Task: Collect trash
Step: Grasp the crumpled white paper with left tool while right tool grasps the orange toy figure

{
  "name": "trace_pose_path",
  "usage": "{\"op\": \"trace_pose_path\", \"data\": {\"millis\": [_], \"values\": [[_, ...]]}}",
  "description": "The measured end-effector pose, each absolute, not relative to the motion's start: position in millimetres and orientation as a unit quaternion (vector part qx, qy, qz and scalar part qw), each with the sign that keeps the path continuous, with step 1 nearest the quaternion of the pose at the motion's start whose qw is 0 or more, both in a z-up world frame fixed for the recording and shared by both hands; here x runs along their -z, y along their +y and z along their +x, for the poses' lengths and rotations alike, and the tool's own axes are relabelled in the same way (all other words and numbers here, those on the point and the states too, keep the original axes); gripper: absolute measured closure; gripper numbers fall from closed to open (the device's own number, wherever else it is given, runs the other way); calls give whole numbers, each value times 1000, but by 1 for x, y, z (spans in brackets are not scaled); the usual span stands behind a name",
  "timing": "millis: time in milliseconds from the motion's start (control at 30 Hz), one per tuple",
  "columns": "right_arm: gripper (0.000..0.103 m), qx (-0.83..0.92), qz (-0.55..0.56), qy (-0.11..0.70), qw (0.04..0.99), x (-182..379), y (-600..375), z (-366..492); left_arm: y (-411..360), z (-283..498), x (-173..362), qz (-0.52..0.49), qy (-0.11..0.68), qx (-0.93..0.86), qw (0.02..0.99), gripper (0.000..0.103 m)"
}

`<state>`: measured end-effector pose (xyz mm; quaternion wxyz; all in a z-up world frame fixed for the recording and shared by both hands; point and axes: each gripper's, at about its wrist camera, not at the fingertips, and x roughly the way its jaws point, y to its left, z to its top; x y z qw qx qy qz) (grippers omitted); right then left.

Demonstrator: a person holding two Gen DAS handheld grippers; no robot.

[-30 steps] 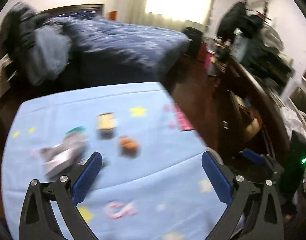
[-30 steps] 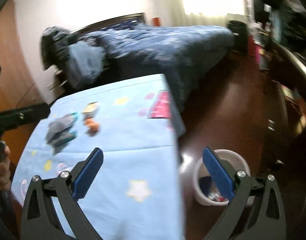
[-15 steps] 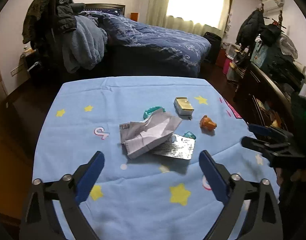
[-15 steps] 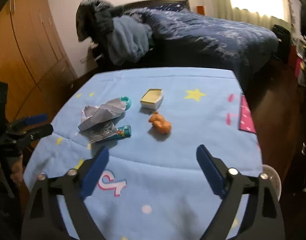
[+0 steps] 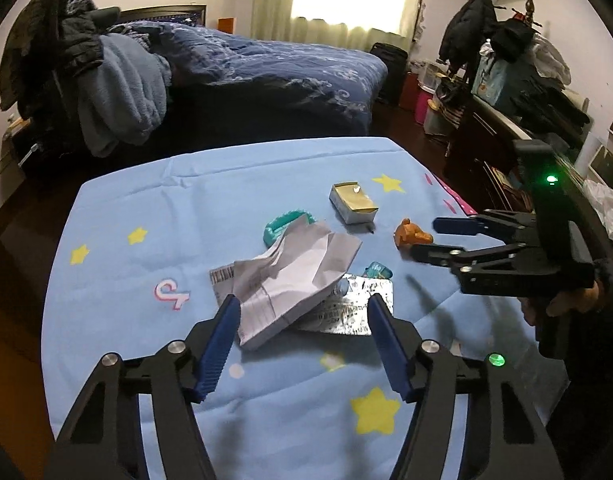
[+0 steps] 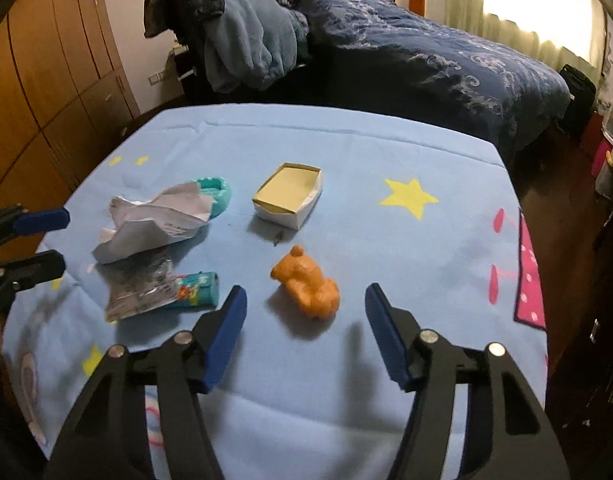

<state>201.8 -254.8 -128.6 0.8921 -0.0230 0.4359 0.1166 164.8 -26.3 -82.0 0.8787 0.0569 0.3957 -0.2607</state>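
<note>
Trash lay uncollected on the blue star-print cloth [image 6: 386,140]: crumpled paper [image 5: 294,276], small open box [image 6: 288,194], orange lump [image 6: 306,286]. Left gripper [image 5: 302,340] at the paper's six o'clock and right gripper [image 6: 302,332] at the lump's six o'clock were both closing, gripping nothing.

A light blue cloth with yellow stars [image 6: 346,360] covers the table. On it lie a crumpled white paper [image 5: 294,276] over a silver foil wrapper [image 5: 354,304], a teal item [image 6: 214,196], perhaps a cup, a small open cardboard box [image 6: 288,194] farther away, and an orange lump [image 6: 308,284] to the right.
</note>
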Motion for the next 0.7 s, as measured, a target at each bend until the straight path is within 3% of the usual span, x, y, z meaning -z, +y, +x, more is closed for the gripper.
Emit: {"op": "trace_pose_path", "data": {"millis": [267, 700], "values": [[63, -116, -31, 439, 891, 139, -248, 213, -41, 177, 87, 82, 404, 282, 866, 51], [64, -120, -11, 425, 897, 133, -252, 191, -69, 193, 100, 129, 411, 266, 863, 54]]}}
